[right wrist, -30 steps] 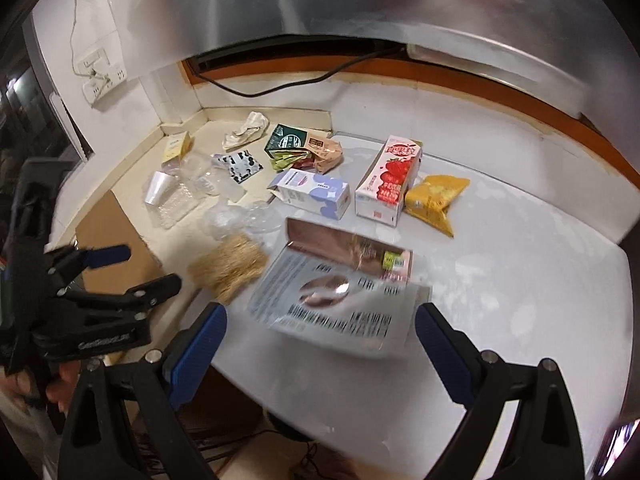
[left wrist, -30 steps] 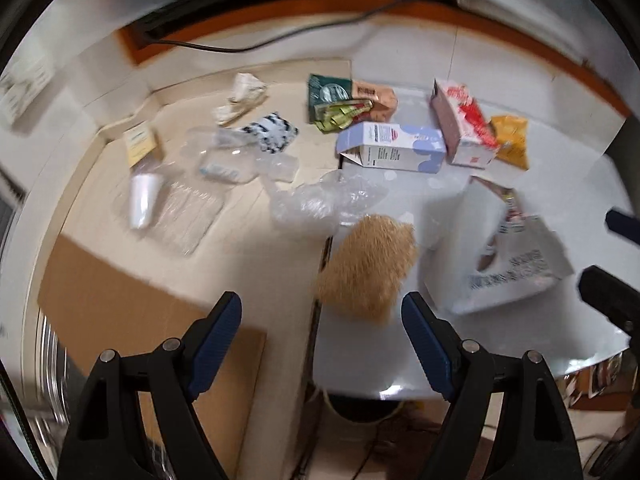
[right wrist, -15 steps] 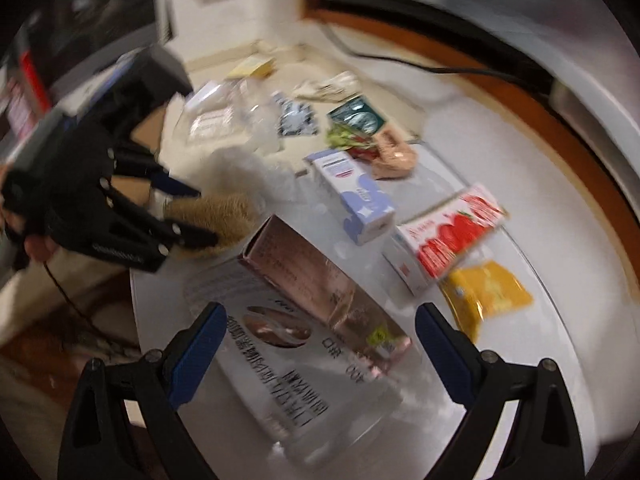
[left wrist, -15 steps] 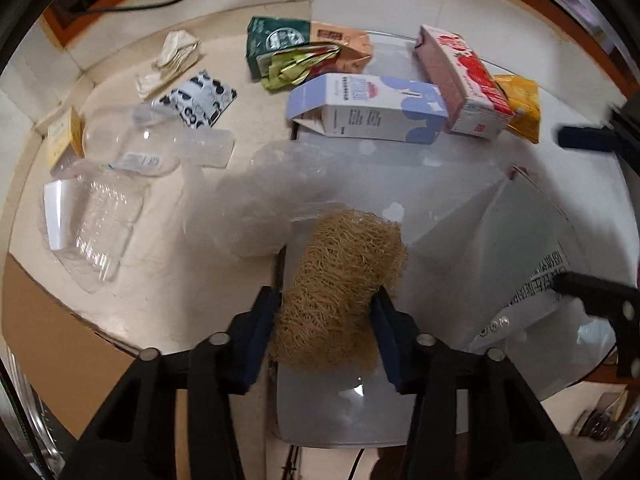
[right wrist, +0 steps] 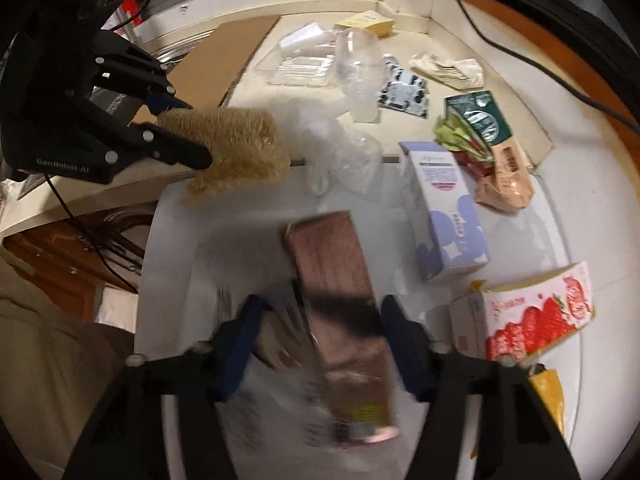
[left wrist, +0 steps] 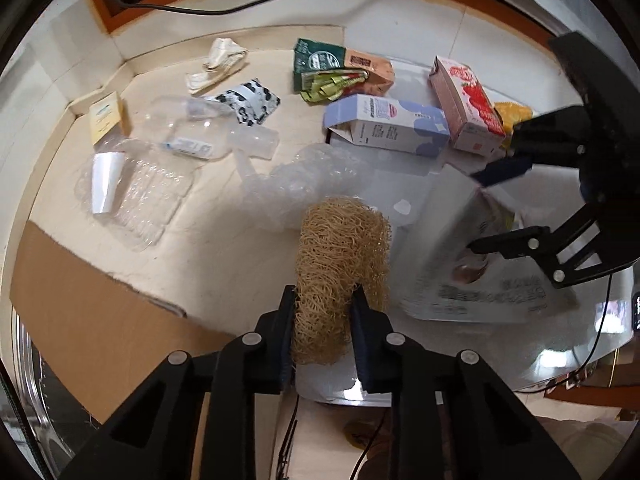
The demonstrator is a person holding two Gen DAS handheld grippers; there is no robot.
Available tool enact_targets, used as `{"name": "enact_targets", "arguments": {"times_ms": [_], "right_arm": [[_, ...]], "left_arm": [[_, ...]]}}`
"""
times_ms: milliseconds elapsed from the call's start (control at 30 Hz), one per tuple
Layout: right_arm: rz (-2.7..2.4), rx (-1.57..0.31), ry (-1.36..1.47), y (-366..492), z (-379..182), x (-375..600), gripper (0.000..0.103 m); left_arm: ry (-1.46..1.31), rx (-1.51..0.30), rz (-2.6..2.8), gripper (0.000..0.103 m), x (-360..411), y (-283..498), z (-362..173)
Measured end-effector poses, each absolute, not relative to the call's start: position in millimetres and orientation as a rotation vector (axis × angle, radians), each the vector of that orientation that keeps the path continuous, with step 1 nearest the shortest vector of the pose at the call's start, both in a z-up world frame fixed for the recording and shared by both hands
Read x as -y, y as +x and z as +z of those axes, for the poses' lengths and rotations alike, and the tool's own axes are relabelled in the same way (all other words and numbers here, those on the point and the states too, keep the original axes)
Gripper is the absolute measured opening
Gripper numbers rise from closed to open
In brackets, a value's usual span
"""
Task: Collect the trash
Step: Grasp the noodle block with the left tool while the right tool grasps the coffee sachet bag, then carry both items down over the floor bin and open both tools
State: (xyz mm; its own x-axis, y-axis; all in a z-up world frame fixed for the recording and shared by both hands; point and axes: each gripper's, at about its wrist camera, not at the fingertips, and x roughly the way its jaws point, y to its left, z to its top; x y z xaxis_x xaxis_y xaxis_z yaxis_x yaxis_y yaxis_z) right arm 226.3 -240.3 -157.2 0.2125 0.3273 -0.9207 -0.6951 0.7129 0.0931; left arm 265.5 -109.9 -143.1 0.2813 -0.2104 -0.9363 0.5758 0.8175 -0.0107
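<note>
Your left claw point(left wrist: 324, 312) has just been closing and now pinches the loofah scrubber point(left wrist: 344, 256) at its near end, low centre of the left view; the pads sink into the fibres. The scrubber looks light, springy and rough, so it should not slip, but it compresses easily, and a hold this near the end may let the far part droop. Taking it closer to the middle would be steadier.

Your right claw point(right wrist: 320, 340) has also been closing, and the brown paper bag point(right wrist: 336, 280) now lies between its jaws at the bottom centre of the right view. Motion blur hides the pads, so I cannot tell whether they press on it yet. The bag looks thin, flat and floppy, probably light; it will likely fold or slide on the glossy white surface point(right wrist: 520, 240), so take it across the stiffer folded edge.

A second ago both claws stood wide above the litter, with the scrubber lying free ahead of the left one. Since then the left has dropped onto it, and the right has rolled and come down over the bag.
</note>
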Motion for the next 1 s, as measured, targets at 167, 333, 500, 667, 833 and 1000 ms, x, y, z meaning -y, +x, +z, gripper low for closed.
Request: {"name": "enact_targets", "arguments": {"times_ms": [167, 333, 500, 667, 833, 1000], "right_arm": [[0.673, -1.093, -0.376, 213.7, -144.7, 239.3, 0.035], [0.626, -1.033, -0.365, 192.1, -124.2, 231.7, 0.034], [0.582, -0.982, -0.333, 158.0, -98.8, 221.4, 0.034], [0.511, -0.944, -0.284, 115.2, -77.0, 204.3, 0.034], [0.446, -0.947, -0.233, 68.1, -72.6, 182.8, 0.034], [0.388, -0.972, -0.194, 20.0, -83.8, 159.4, 0.034]], "left_arm": [[0.306, -1.155, -0.527, 0.022, 105.2, 256.2, -128.6], [0.271, -1.121, -0.522, 0.022, 94.7, 240.8, -112.4], [0.256, -1.079, -0.527, 0.022, 76.0, 213.0, -90.5], [0.25, -1.033, -0.546, 0.022, 51.9, 170.7, -68.6], [0.253, -1.017, -0.552, 0.022, 23.1, 123.3, -57.9], [0.242, -1.036, -0.564, 0.022, -9.0, 81.3, -69.0]]}}
